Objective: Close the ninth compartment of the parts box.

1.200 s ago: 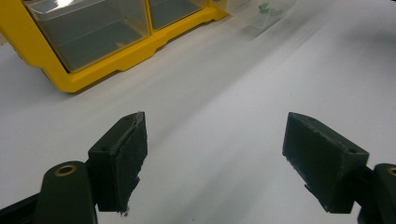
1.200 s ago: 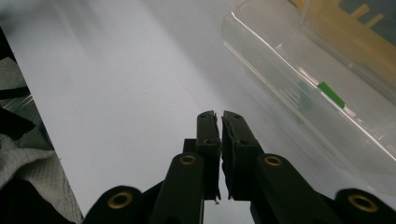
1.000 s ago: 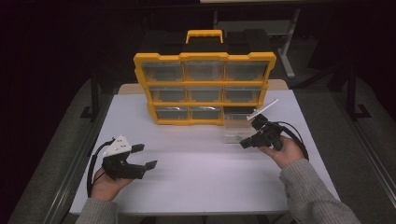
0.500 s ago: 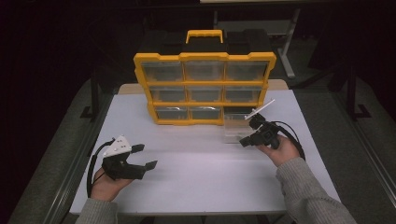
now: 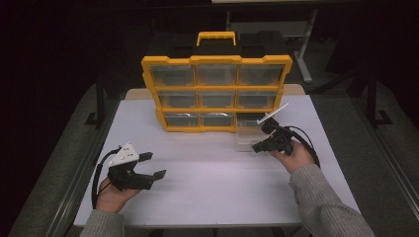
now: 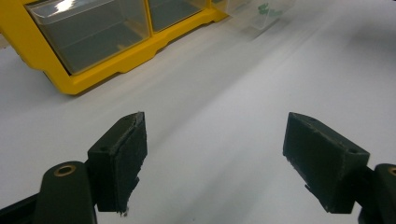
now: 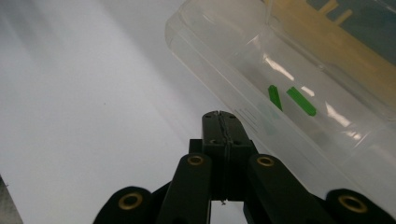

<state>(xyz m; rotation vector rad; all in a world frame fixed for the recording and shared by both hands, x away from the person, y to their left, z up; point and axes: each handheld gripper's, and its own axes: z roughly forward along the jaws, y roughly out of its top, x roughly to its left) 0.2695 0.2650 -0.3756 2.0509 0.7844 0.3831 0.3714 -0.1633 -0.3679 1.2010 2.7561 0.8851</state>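
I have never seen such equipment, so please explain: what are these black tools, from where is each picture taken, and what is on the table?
A person holds a two-jaw gripper in each hand. The high view looks down on the white table. The other two come from cameras riding on the grippers. The left gripper rests open, holding nothing. The right gripper is shut, its tips at a clear plastic drawer containing small green pieces. The drawer sits on the table before a yellow organizer, beside its bottom-right slot.

Grey knit sleeves (image 5: 323, 197), black two-jaw grippers (image 5: 140, 168) with brass-ringed screws (image 7: 195, 160), trailing black cables (image 5: 309, 143)
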